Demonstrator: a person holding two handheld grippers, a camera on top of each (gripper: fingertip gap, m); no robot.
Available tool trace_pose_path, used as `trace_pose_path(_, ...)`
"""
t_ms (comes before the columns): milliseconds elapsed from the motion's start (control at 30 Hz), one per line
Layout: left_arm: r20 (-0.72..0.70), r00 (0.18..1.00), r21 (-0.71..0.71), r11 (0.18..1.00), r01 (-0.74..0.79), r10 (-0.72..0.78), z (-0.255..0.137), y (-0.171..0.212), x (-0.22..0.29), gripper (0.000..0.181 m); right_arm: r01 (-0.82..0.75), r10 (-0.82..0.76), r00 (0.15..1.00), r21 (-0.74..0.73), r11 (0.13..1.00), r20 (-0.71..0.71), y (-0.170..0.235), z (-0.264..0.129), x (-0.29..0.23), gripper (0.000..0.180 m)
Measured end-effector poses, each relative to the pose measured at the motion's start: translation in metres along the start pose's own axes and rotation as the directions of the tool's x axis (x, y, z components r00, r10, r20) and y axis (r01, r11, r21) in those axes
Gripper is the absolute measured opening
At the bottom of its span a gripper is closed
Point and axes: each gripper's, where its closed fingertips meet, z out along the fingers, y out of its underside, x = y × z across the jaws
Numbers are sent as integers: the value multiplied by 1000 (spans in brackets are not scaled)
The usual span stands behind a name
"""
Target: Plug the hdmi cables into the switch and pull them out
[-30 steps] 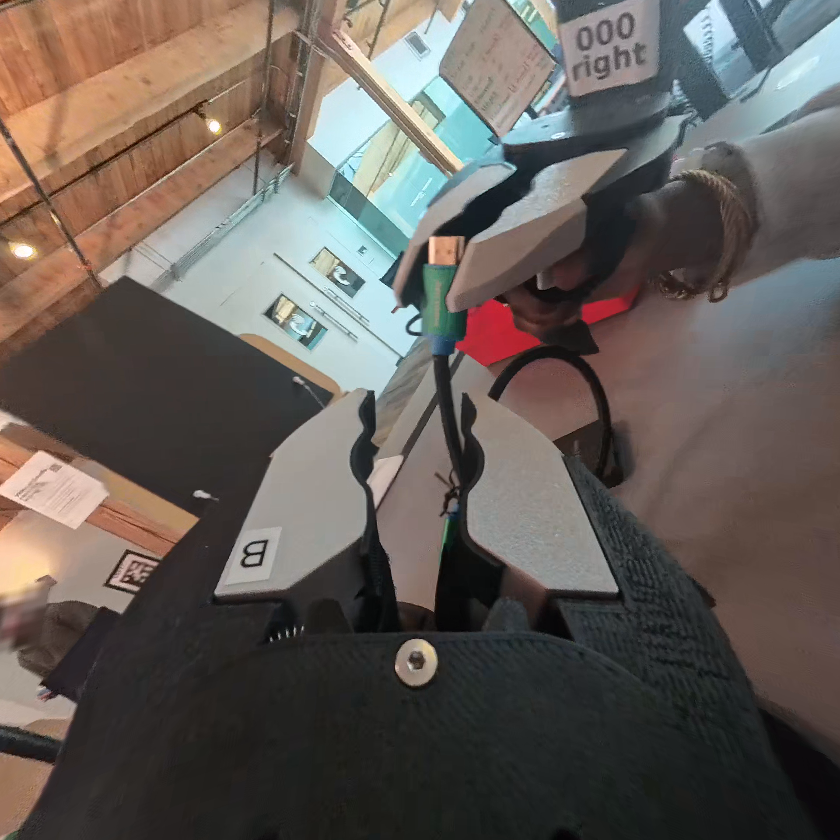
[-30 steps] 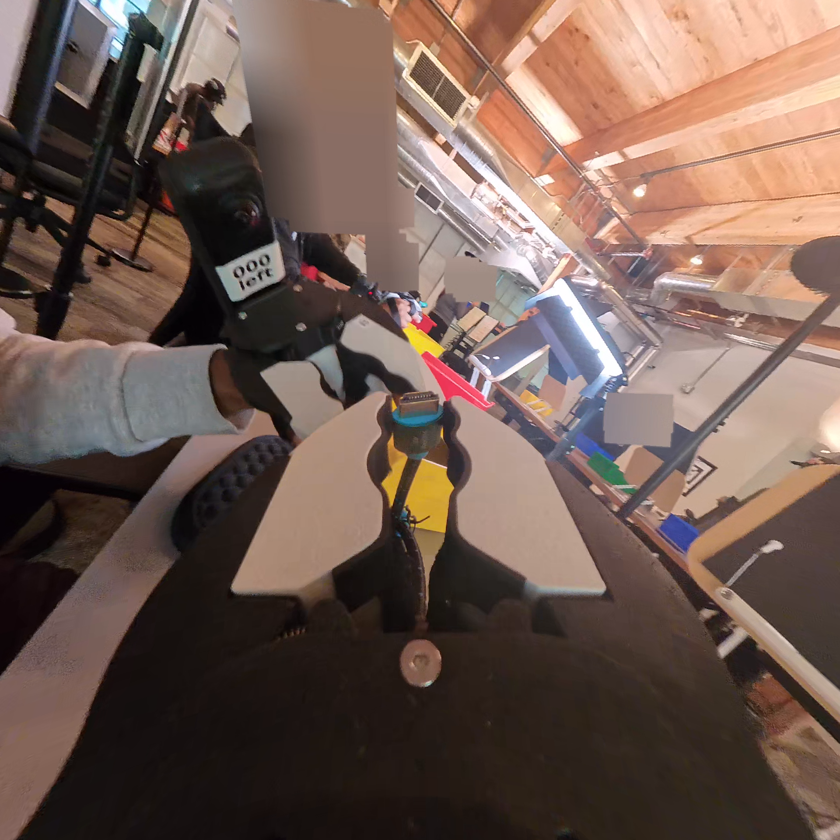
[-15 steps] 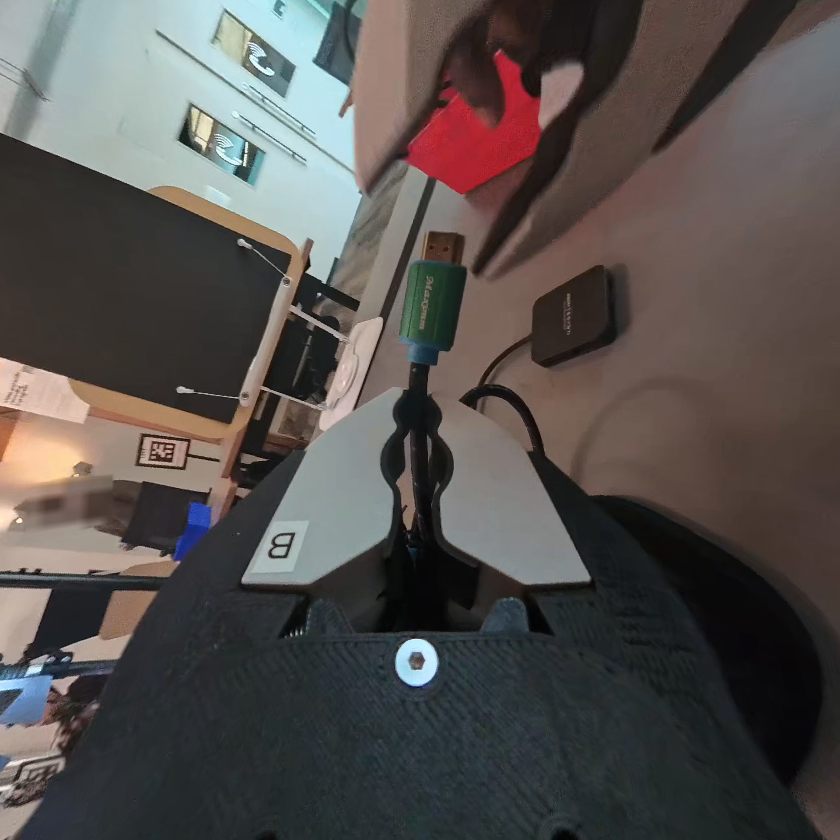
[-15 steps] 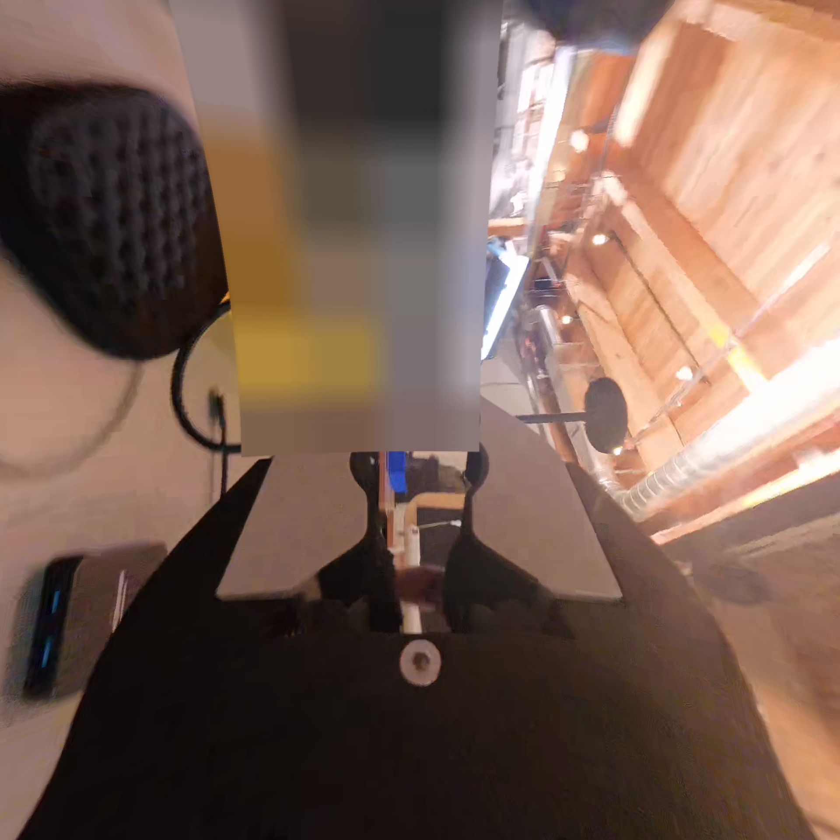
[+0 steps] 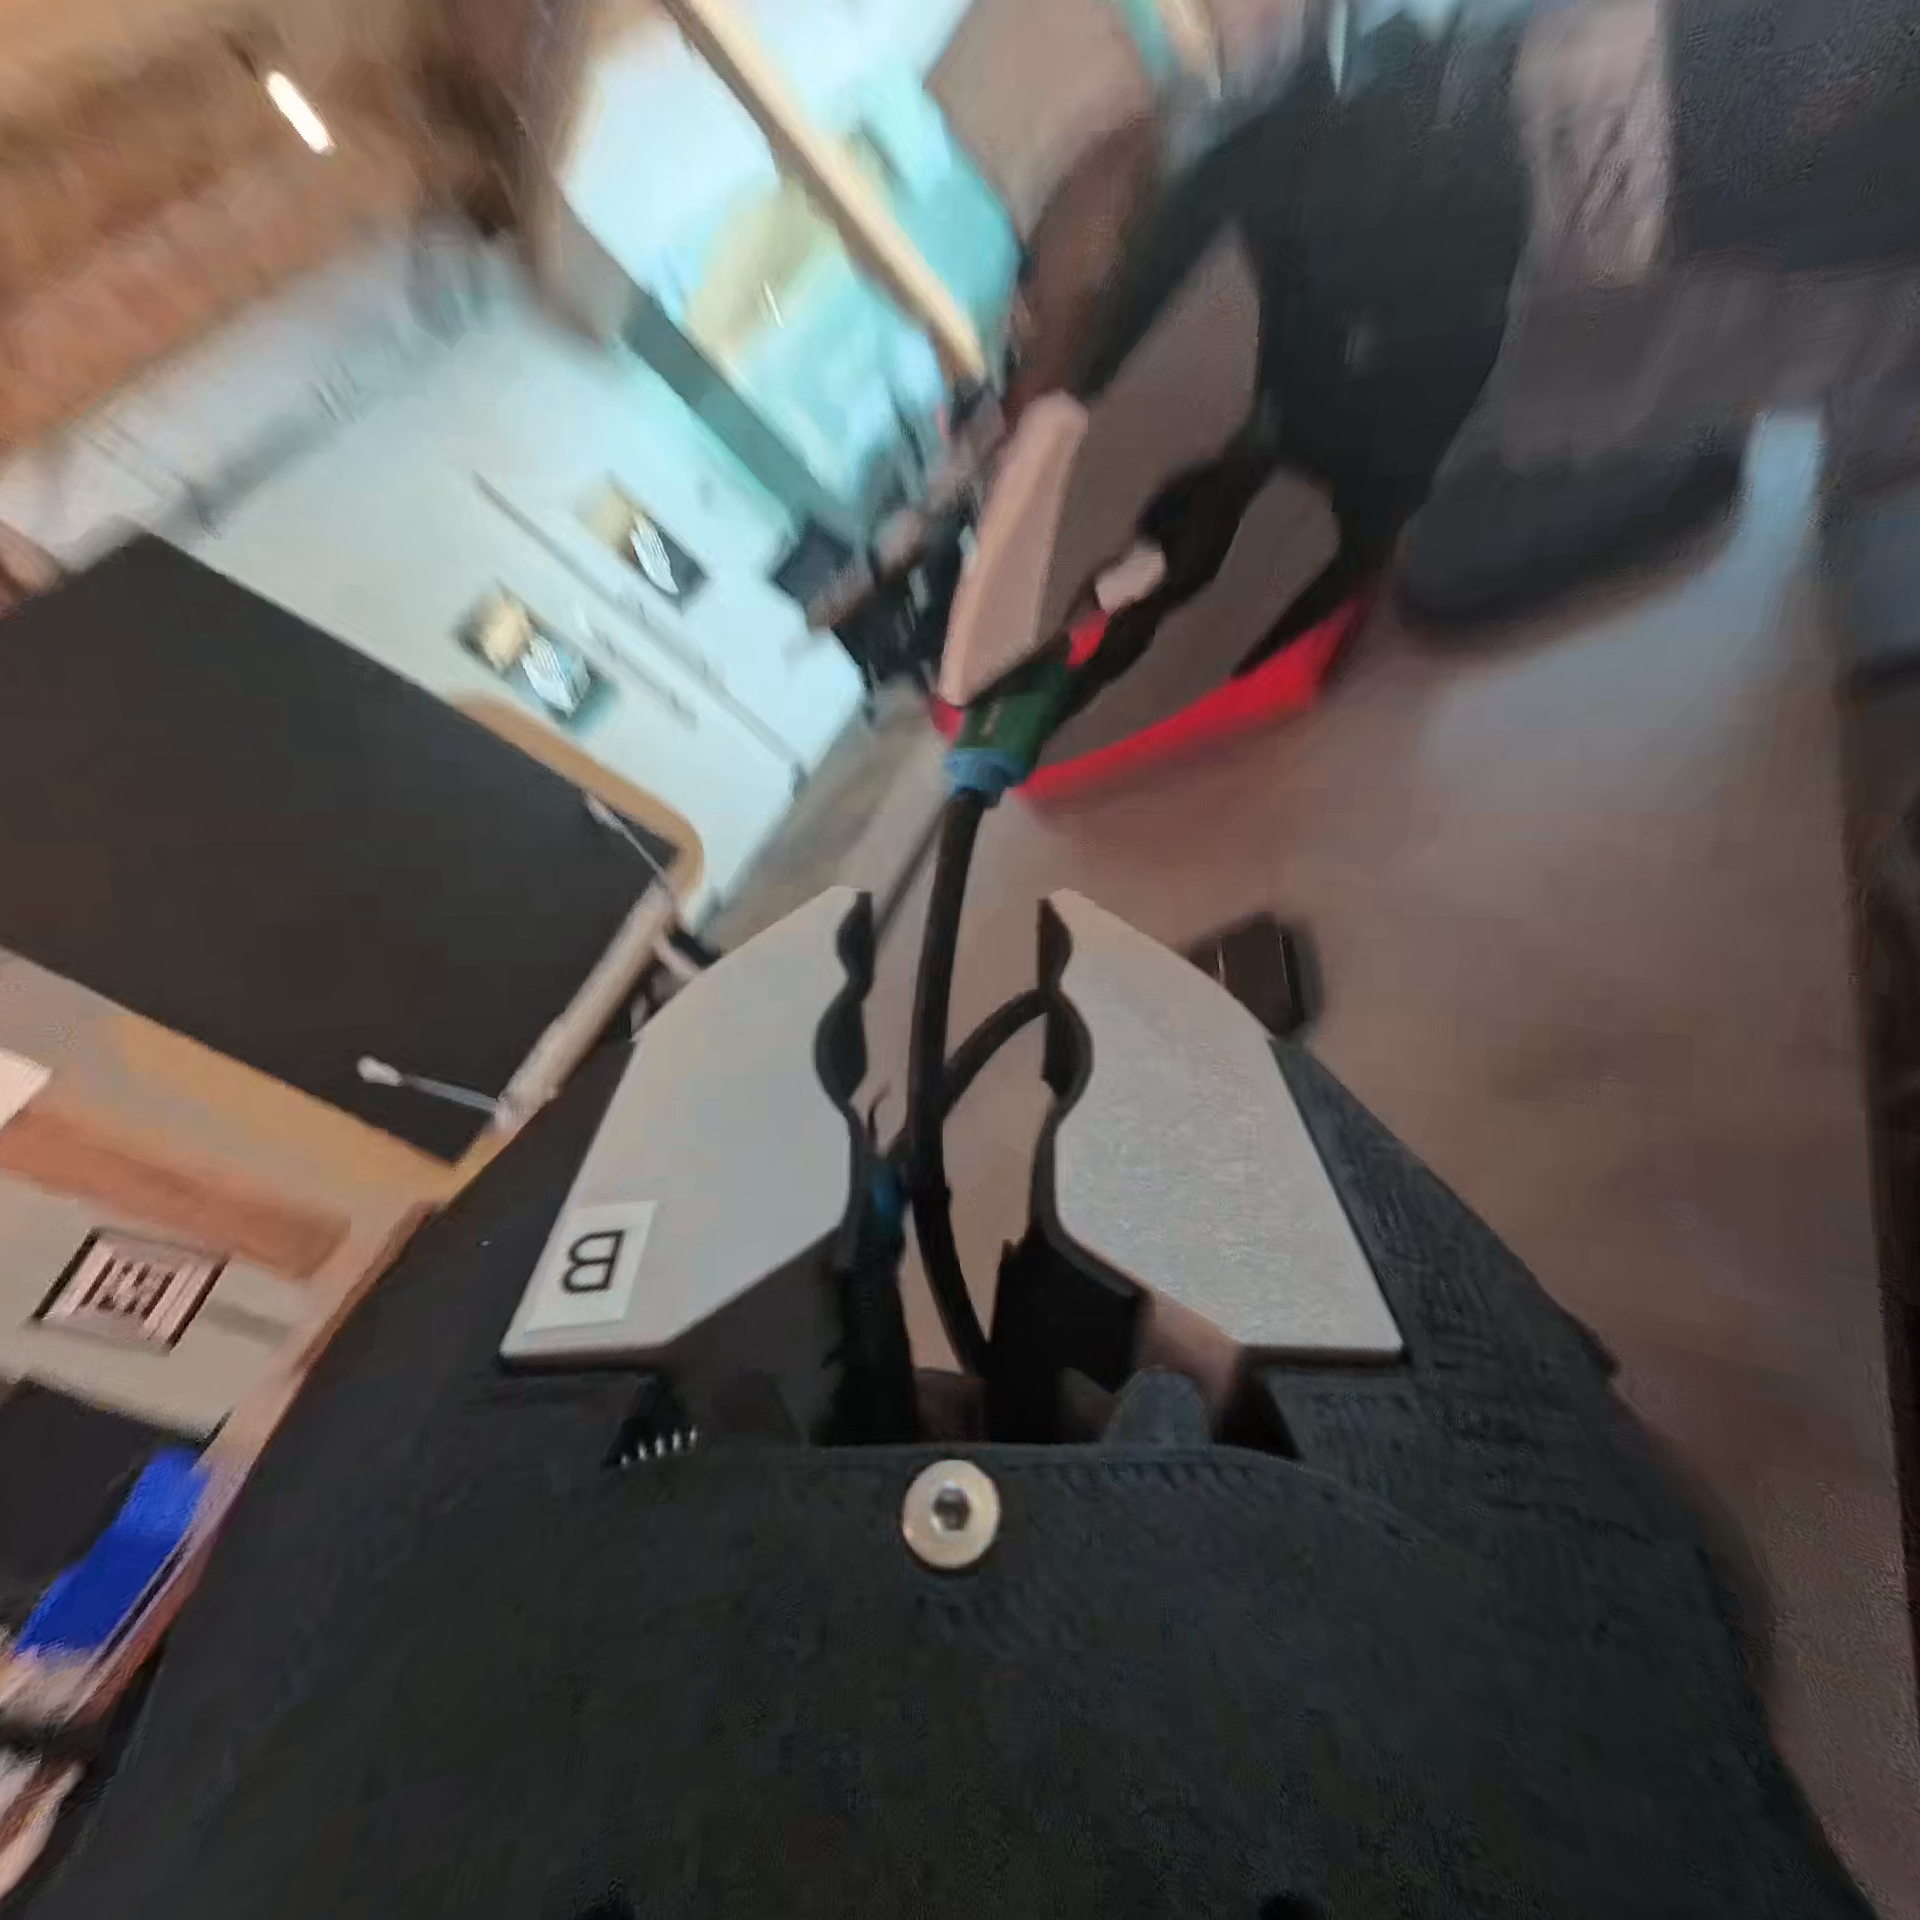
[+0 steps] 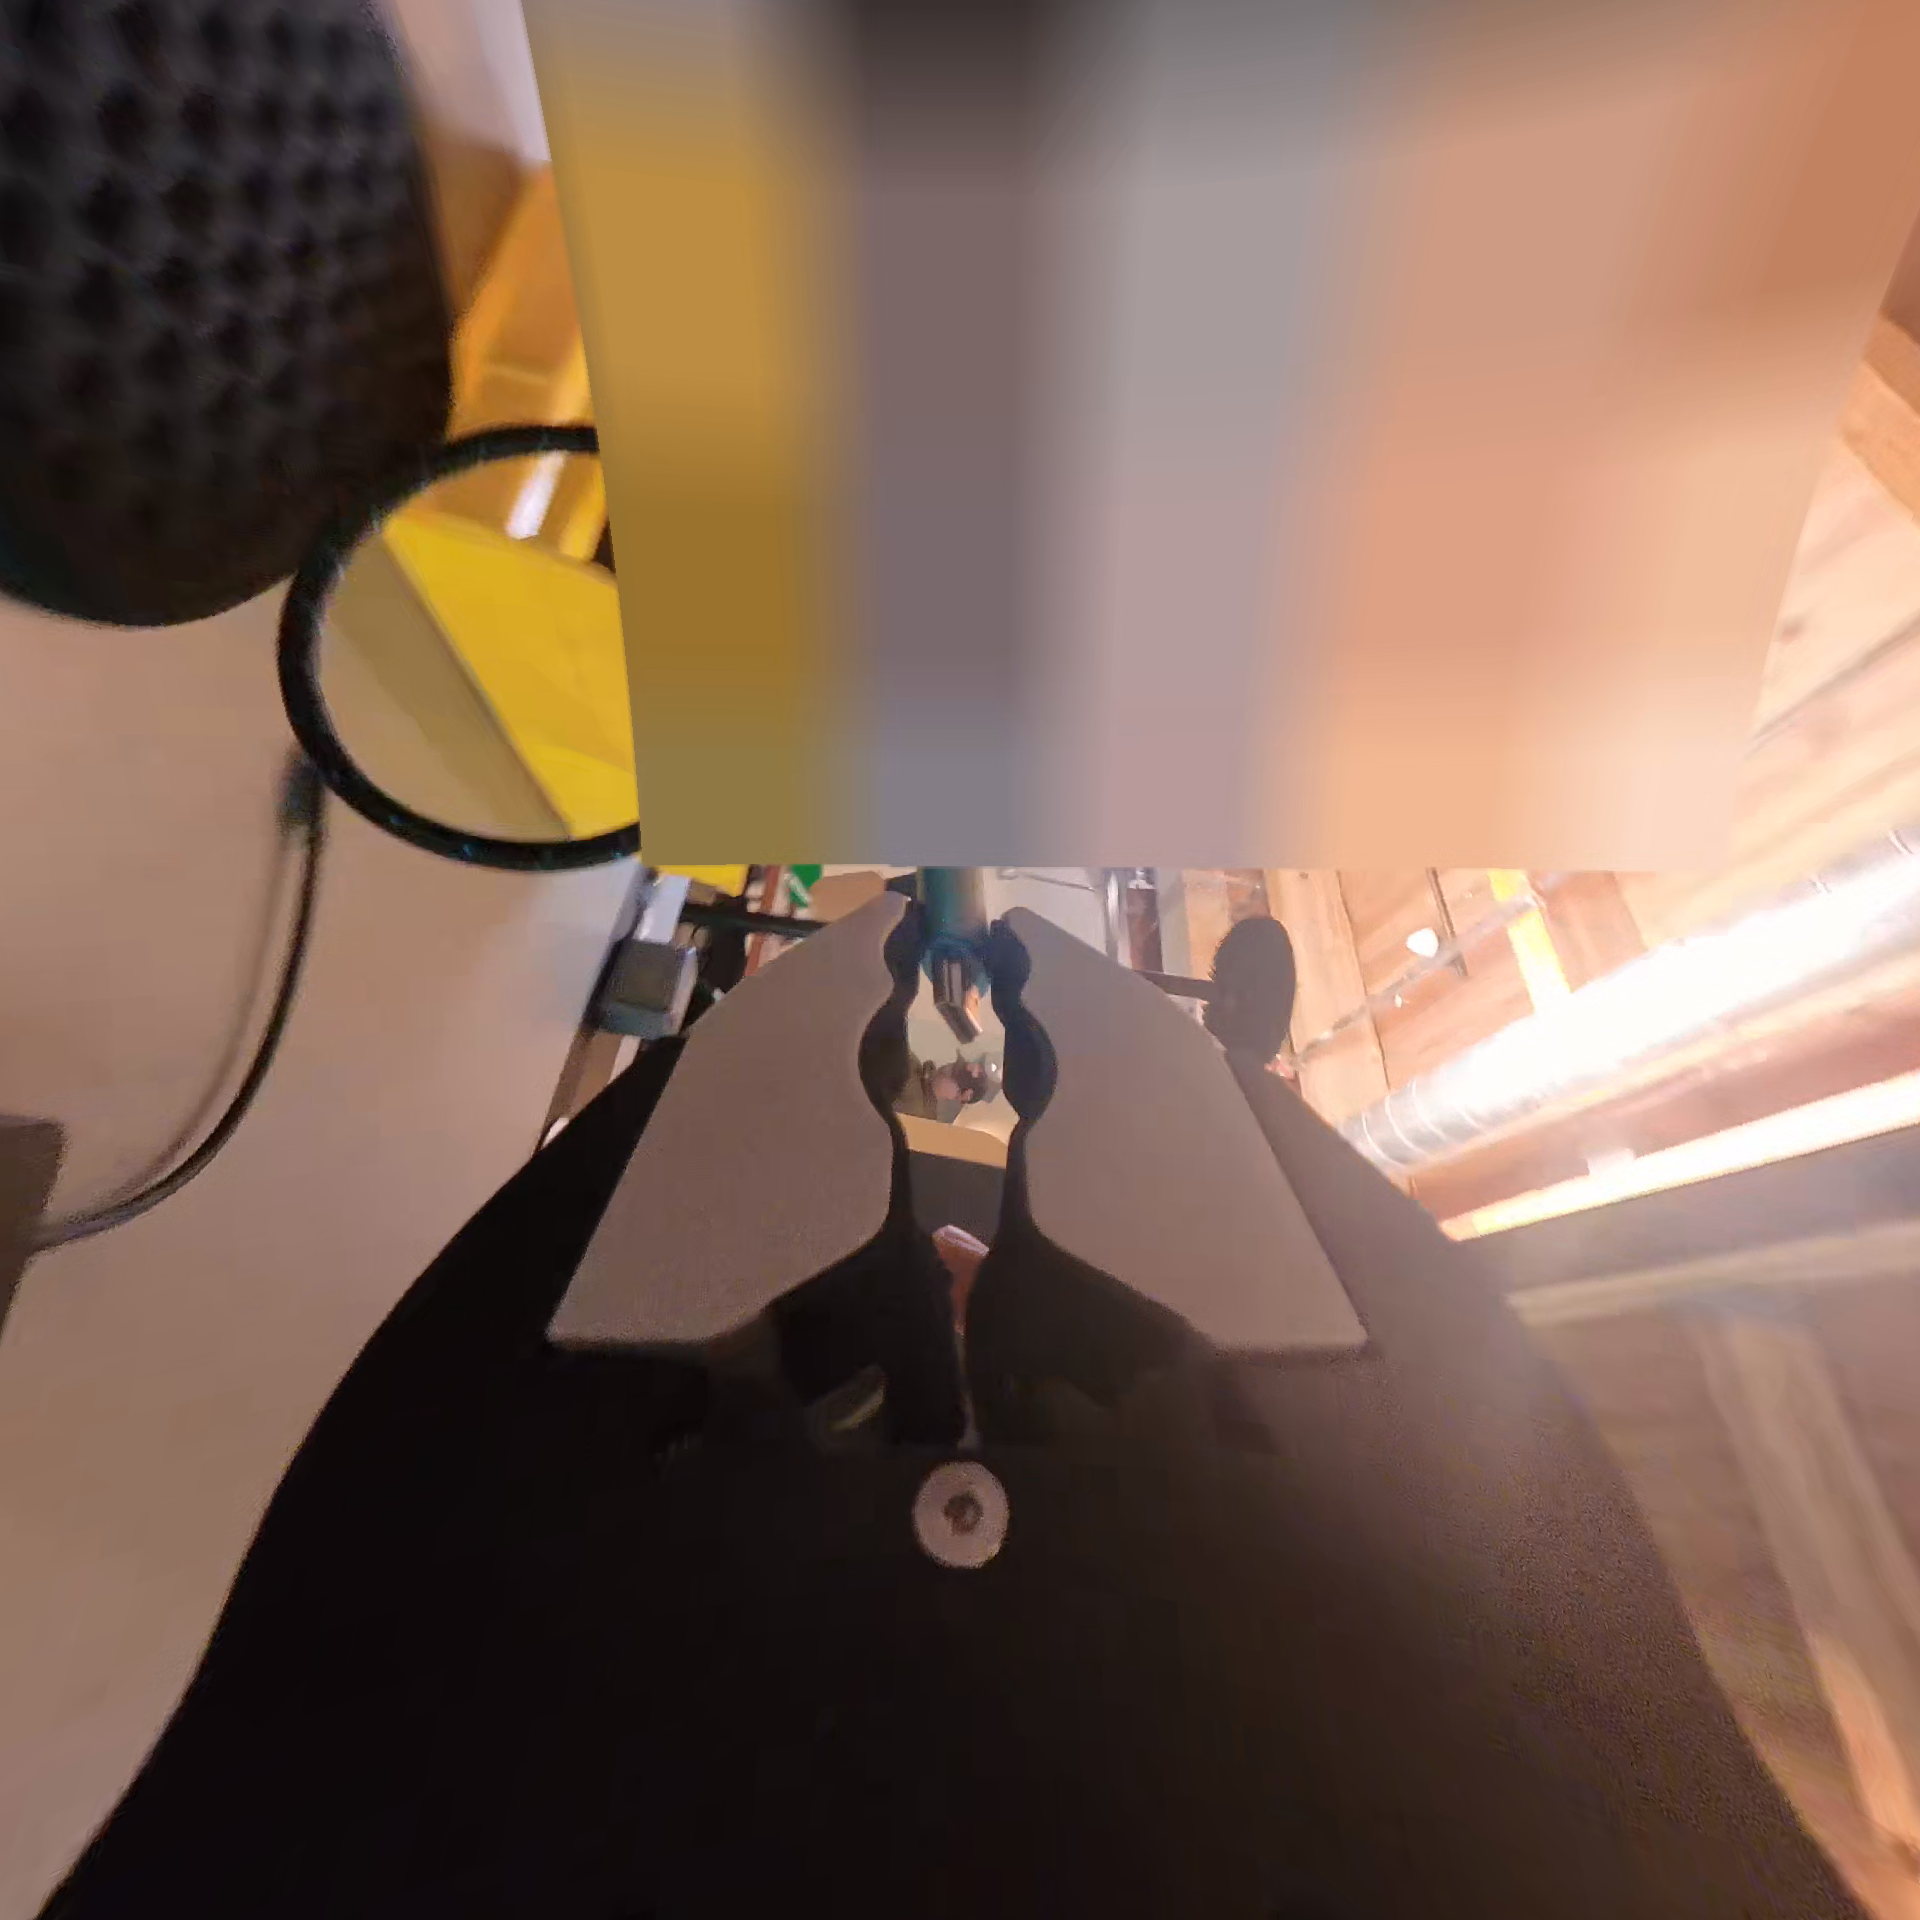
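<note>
Left gripper (image 5: 951,920): jaws spread, black cable (image 5: 935,997) running loose between them without contact. Its green plug (image 5: 1013,717) sits just ahead, pinched at the tips of the right gripper (image 6: 954,925), jaws closed on it. Switch (image 5: 1257,971), a small black box, lies on the table (image 5: 1507,1039) beside the left gripper's right finger

Left tongs (image 5: 948,914): grey plates, wavy black inner edges, lettered sticker, black textured housing, silver screw; right tongs (image 6: 951,920) alike.
</note>
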Motion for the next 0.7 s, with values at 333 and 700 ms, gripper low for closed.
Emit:
trace_pose_path(333,-103,651,746,374,551,-752,-107,10,-115,33,-508,665,719,498,703,-205,5,-44,123,11)
trace_pose_path(700,-451,669,415,525,743,-590,10,-36,-9,49,-589,613,786,402,701,80,-33,6,51,11)
